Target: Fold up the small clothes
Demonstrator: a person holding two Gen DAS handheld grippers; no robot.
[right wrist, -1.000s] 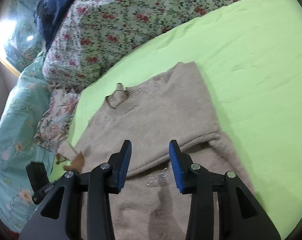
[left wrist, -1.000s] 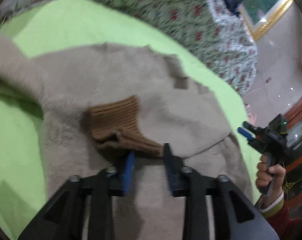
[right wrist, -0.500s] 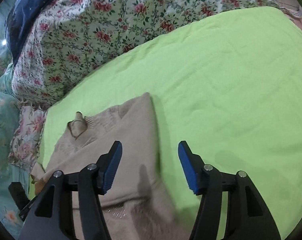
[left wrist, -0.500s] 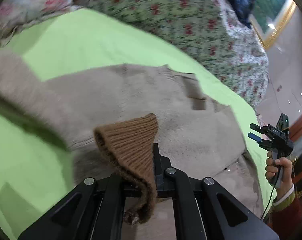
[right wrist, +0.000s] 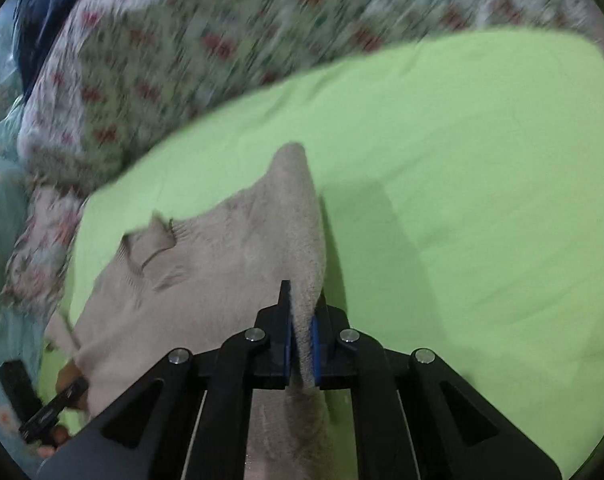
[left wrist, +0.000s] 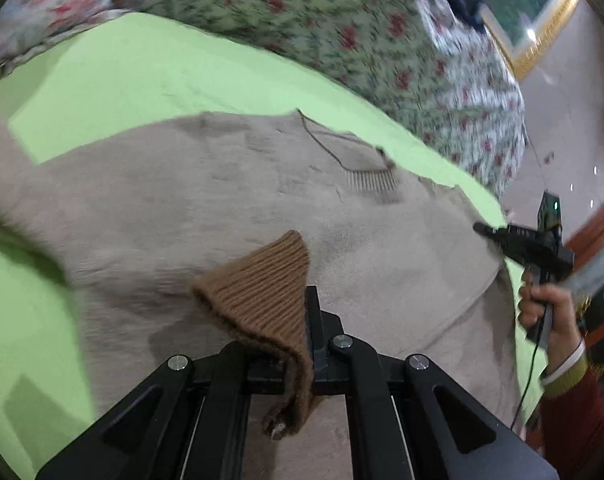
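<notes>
Left wrist: left claw (left wrist: 302, 344) clamps brown cuff (left wrist: 261, 284) | right wrist only: right claw (right wrist: 300, 344) pinches sweater (right wrist: 221, 264) edge

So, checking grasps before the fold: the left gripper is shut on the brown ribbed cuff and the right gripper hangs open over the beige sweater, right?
Not quite. The right gripper is shut on the beige sweater's edge, as the right wrist view shows. The left gripper is indeed shut on the brown ribbed cuff.

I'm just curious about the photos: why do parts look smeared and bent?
Left wrist view: the floral bedding is motion-smeared, while the brown cuff stays sharp. Right wrist view: the bedding streaks more; the fisheye lens curves the green sheet.
</notes>
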